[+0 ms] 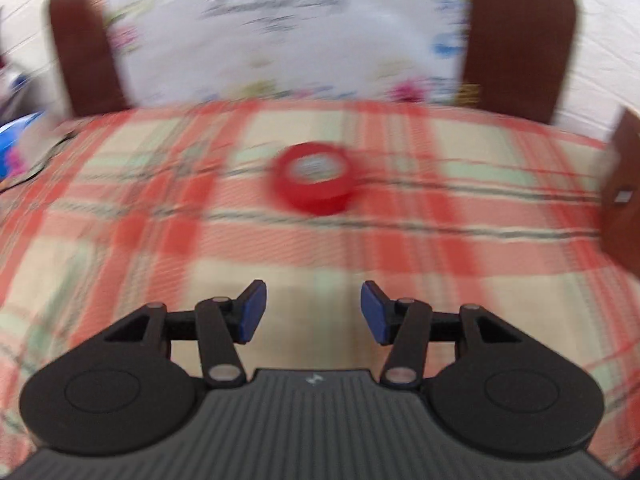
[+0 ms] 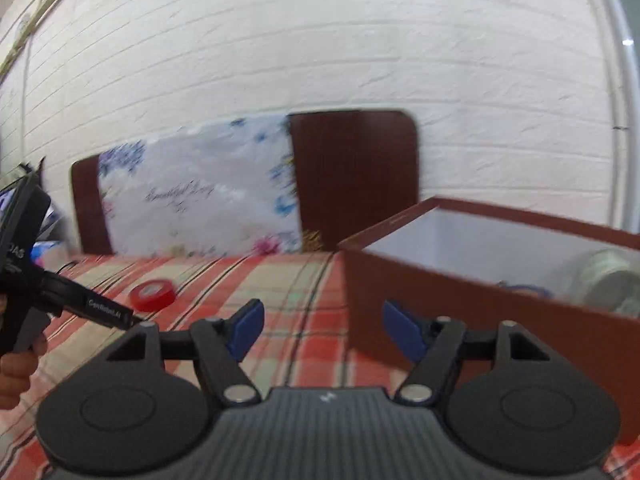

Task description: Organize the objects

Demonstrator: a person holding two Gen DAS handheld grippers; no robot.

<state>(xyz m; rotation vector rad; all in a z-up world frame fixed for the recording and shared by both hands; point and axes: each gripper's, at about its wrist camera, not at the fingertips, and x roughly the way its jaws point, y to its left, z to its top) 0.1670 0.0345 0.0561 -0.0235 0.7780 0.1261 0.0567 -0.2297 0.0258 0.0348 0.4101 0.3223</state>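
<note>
A red tape roll (image 1: 314,178) lies flat on the plaid cloth, straight ahead of my left gripper (image 1: 313,312), which is open and empty a short way before it. The roll also shows in the right wrist view (image 2: 153,294), far left. My right gripper (image 2: 323,330) is open and empty, beside the near left corner of a brown open box (image 2: 472,300). The box has a white inside and holds pale, blurred items (image 2: 604,280). The left gripper's body (image 2: 28,280) shows at the left edge of the right wrist view.
A brown headboard (image 2: 356,176) with a floral white cloth (image 2: 200,200) over it stands at the back against a white brick wall (image 2: 320,40). The box's side (image 1: 622,196) shows at the right edge of the left wrist view. Clutter (image 1: 16,140) lies far left.
</note>
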